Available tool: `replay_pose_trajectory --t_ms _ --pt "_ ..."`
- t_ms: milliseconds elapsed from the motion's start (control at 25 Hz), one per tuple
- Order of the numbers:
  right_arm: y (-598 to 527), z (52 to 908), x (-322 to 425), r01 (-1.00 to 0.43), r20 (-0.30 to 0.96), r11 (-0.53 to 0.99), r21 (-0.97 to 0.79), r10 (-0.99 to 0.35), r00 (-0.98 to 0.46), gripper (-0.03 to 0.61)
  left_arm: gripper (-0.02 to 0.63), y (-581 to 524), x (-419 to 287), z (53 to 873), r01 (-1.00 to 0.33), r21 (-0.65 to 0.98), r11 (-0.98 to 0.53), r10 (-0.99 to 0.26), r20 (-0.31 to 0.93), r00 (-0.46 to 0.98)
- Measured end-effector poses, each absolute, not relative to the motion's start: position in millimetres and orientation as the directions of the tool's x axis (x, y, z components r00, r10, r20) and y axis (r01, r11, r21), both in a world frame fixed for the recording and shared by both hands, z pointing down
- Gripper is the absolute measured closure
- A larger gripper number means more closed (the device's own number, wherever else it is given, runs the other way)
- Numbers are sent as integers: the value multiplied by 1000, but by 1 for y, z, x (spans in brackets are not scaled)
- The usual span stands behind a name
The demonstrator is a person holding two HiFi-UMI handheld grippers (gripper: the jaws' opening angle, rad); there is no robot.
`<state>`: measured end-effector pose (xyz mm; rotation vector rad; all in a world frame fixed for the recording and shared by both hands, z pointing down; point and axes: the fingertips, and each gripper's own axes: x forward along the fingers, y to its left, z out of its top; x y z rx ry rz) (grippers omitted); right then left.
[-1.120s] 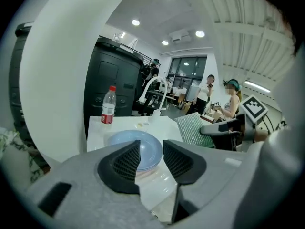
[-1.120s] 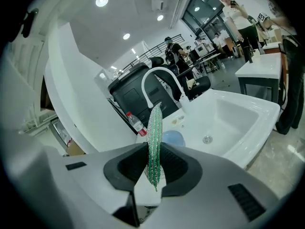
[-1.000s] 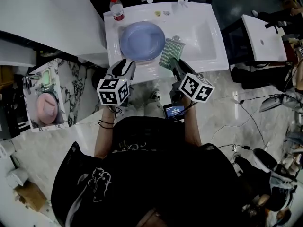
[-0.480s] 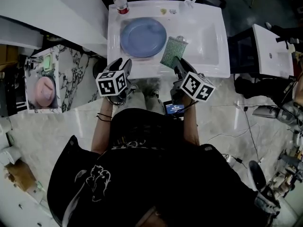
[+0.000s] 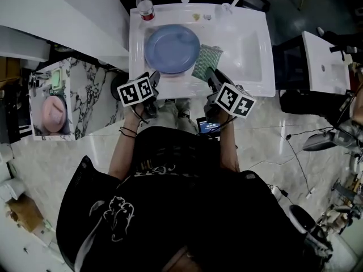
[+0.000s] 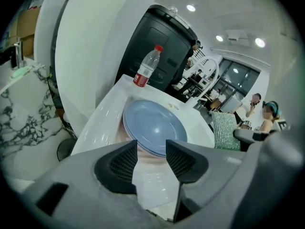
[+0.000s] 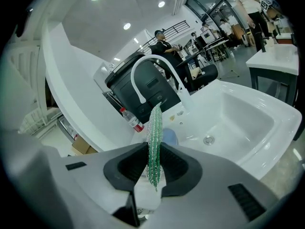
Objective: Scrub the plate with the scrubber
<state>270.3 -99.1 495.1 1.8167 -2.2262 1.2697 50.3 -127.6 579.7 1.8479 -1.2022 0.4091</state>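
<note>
A blue plate (image 5: 172,50) lies on the white sink counter (image 5: 139,44), left of the basin. My left gripper (image 5: 151,79) hovers at the counter's front edge, just short of the plate's near rim. In the left gripper view its jaws (image 6: 151,149) are opening with nothing between them, and the plate (image 6: 155,128) lies beyond them. My right gripper (image 5: 211,76) is shut on the lower end of a green scrubber (image 5: 206,61), held just right of the plate. The scrubber (image 7: 154,128) stands edge-on between the right gripper (image 7: 153,163) pads.
A red-capped water bottle (image 5: 144,8) stands at the counter's back left corner. The basin (image 5: 245,45) with its arched faucet (image 7: 147,68) is to the right. A second white sink (image 5: 320,52) stands farther right, a marble shelf (image 5: 85,103) to the left. People stand in the background.
The left gripper's marker cube has shifted toward the sink's front edge and sits lower. The right gripper and scrubber have stayed by the plate's right side.
</note>
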Motion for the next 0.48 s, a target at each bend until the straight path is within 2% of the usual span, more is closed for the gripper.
replay_pose_trajectory --t_ms 480 --pt "-158 521 233 -868 575 66 -491 -724 -381 499 428 -175 42 625 -832 555 11 -523 712 469"
